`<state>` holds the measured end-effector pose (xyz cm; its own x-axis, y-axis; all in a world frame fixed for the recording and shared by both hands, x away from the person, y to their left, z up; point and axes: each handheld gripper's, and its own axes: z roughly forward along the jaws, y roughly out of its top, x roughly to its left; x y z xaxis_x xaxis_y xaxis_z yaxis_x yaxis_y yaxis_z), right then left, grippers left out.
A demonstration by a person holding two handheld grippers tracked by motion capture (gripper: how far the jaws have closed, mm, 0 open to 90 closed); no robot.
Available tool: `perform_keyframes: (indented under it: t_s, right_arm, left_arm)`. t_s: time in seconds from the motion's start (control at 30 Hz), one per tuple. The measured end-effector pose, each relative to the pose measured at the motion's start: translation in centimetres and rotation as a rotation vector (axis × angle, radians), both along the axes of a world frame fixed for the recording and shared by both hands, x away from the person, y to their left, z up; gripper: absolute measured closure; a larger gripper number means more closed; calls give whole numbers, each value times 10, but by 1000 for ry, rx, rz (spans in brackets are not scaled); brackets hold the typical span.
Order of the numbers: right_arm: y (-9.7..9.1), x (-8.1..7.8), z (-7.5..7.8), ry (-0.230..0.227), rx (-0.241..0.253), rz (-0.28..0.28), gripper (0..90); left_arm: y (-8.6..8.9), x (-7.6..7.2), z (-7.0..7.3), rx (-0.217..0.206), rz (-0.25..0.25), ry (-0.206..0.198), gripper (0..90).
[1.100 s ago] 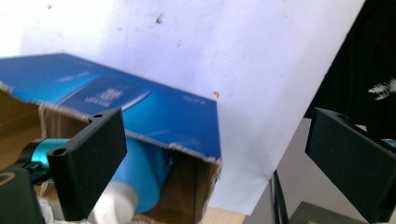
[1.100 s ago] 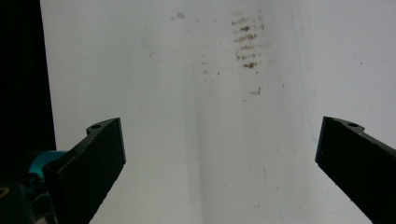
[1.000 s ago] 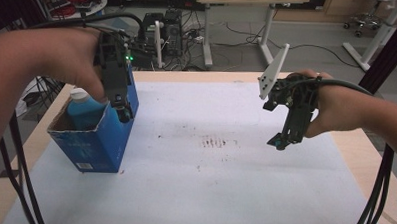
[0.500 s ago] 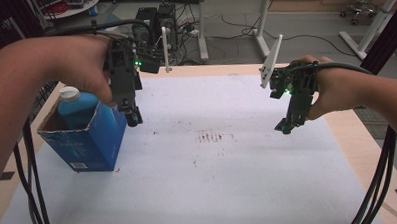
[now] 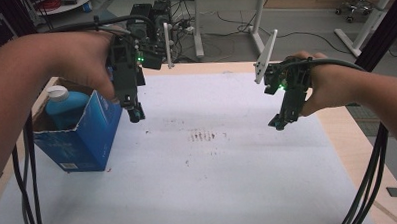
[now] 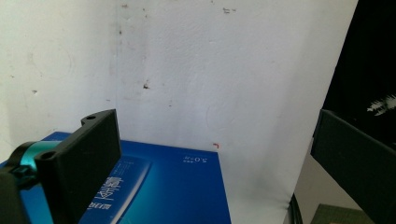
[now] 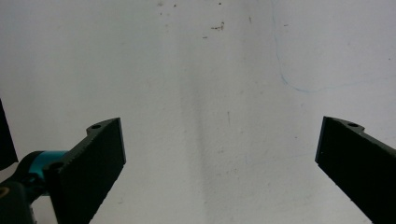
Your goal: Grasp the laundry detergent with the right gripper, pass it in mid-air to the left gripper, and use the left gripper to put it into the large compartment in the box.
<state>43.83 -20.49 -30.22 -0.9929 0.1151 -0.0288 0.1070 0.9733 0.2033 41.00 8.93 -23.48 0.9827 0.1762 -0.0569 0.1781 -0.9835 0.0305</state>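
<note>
A blue carton (image 5: 80, 135) stands open at the table's left edge, and a blue bottle with a white cap (image 5: 61, 103) sits inside it. My left gripper (image 5: 134, 112) hangs open just right of the carton's top, jaws pointing down, holding nothing. In the left gripper view the carton's printed blue side (image 6: 163, 186) lies below the left gripper (image 6: 215, 154), whose jaws stand wide apart. My right gripper (image 5: 278, 124) hovers open over the white sheet at centre right. In the right gripper view the right gripper (image 7: 219, 158) has only the bare sheet between its jaws.
A white sheet (image 5: 203, 192) with small dark stains (image 5: 201, 136) covers most of the wooden table (image 5: 358, 142). Black cables (image 5: 364, 188) trail off the right edge and more cables (image 5: 26, 186) hang at the left. Desks, chairs and equipment stand beyond the far edge.
My left gripper has come up out of the carton and moved right of it, leaving the bottle inside. My right gripper has shifted slightly toward the far side.
</note>
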Motion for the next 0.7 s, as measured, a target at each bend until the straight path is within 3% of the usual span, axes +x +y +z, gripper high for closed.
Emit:
perform_keyframes:
  t_s: [0.7]
  right_arm:
    - [0,-1,-1,2,-16,-10,9]
  left_arm:
    - [-8,-2,-6,25,-12,1,17]
